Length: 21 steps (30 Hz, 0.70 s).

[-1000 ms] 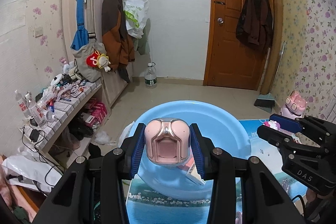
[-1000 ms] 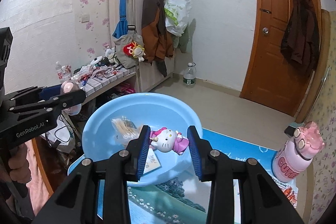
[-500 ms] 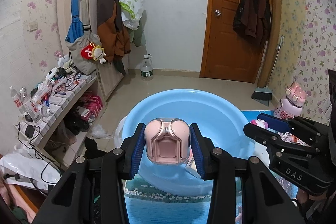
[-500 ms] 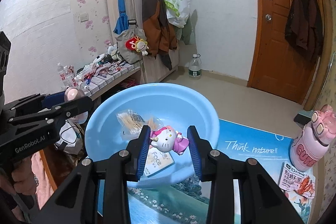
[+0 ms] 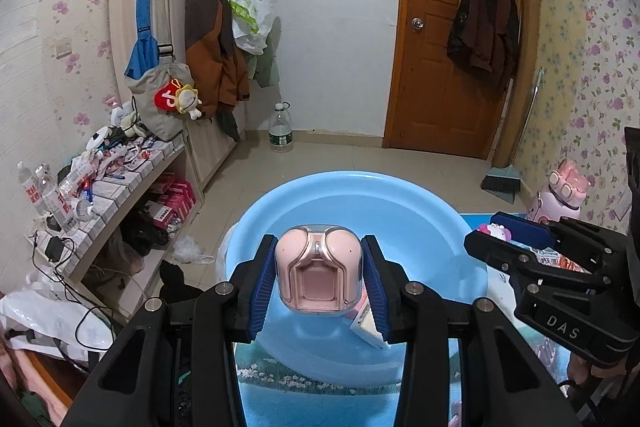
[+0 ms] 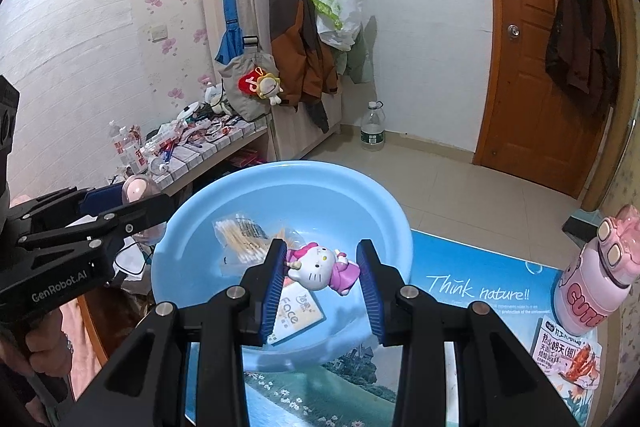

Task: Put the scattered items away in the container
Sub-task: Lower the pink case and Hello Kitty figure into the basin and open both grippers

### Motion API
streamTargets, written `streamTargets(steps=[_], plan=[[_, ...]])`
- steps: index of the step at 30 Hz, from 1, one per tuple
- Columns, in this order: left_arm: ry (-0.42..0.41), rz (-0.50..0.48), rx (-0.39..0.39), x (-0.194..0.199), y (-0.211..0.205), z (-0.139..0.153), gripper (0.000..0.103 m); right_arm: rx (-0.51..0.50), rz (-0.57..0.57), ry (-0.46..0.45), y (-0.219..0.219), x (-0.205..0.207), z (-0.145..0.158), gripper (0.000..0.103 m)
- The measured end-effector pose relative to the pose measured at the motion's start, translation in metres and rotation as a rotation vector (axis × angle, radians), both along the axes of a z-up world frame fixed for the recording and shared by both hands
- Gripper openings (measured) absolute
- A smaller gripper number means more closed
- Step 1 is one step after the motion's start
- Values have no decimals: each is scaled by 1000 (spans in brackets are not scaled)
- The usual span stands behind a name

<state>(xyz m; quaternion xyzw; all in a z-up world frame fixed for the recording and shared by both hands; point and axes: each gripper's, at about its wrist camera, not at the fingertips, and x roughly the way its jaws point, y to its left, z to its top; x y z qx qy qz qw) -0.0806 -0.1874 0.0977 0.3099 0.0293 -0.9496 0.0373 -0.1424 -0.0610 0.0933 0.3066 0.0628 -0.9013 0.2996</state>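
Observation:
My left gripper (image 5: 319,279) is shut on a pink earbud case (image 5: 319,277) and holds it above the near part of the blue basin (image 5: 420,199). My right gripper (image 6: 322,273) is shut on a Hello Kitty figure (image 6: 320,267) and holds it over the basin (image 6: 192,231). In the basin lie a bag of cotton swabs (image 6: 240,233) and a white "Face" packet (image 6: 294,313). The right gripper also shows at the right of the left wrist view (image 5: 520,251). The left gripper shows at the left of the right wrist view (image 6: 132,203).
The basin stands on a blue printed mat (image 6: 472,291). A pink bottle (image 6: 596,279) and a snack packet (image 6: 566,351) lie on the mat to the right. A cluttered low shelf (image 5: 120,179) is at the left. A water bottle (image 5: 281,131) stands on the floor.
Both grippers have moved forward over the basin with their items still held. The basin now sits lower and nearer in both views.

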Motion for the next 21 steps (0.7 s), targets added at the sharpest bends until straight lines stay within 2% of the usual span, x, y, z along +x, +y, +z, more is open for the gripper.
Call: streamTargets(steps=[11,21], plan=[[-16,15,-3,-16,6,-5,40,15,23,-7,-1,-12,-11,37],[-112,4,-8,-32,14,-38,40,33,53,-22,-9,-20,-29,37]])
